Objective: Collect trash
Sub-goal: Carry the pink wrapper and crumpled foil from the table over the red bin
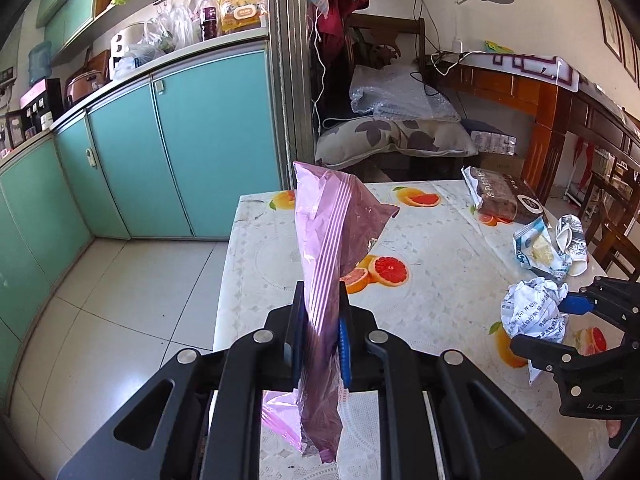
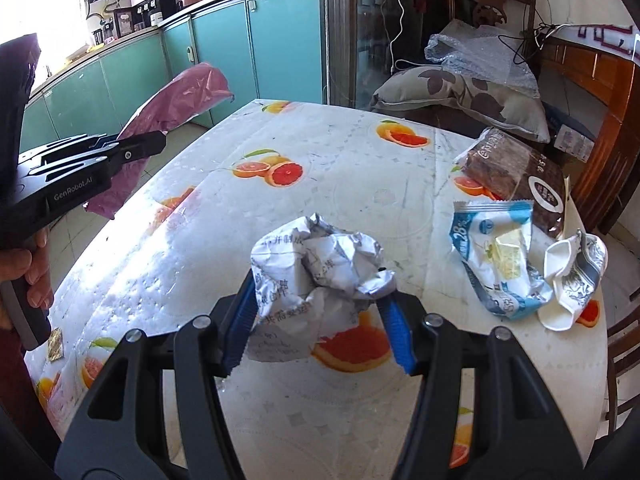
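Left wrist view, your left gripper [image 1: 320,332]: pressed together, pinching the pink plastic bag [image 1: 332,232], which stands up the centre of the frame.
Left wrist view, table [image 1: 432,240]: fruit-print cloth fills the right half; brown wrapper [image 1: 504,200] upper right, blue-white wrapper [image 1: 538,250] and crushed paper cup [image 1: 572,240] at the right edge.
Left wrist view, right gripper [image 1: 560,324]: lower right, around the crumpled paper ball [image 1: 534,312].
Right wrist view, your right gripper [image 2: 320,312]: half spread, its blue pads pinching the crumpled paper ball [image 2: 316,272] at lower centre, seemingly just above the cloth.
Right wrist view, pink plastic bag [image 2: 176,96]: upper left, beyond the table edge, hanging shut with no mouth visible.
Doing this step well: keep firm pressure on the ball; you will likely need the bag's mouth opened before dropping it in, then return for the wrappers and cup at right.
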`<action>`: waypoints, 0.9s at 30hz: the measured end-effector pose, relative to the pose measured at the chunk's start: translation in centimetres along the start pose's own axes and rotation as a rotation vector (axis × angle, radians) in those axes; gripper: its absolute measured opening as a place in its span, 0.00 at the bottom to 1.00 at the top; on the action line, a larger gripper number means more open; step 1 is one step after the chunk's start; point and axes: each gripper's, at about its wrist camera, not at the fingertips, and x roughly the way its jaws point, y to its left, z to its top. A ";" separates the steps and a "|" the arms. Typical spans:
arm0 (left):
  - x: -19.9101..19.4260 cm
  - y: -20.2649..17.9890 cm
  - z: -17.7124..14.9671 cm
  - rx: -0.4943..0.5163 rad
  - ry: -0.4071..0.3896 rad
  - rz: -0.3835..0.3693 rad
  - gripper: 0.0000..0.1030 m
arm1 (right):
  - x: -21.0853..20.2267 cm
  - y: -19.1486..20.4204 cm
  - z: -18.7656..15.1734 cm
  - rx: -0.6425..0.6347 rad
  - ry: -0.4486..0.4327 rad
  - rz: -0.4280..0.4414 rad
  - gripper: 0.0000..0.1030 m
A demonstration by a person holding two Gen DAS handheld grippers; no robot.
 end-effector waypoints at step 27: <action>-0.9 6.0 -1.4 -0.099 0.010 0.080 0.14 | 0.8 3.7 3.0 -0.024 -0.008 0.021 0.54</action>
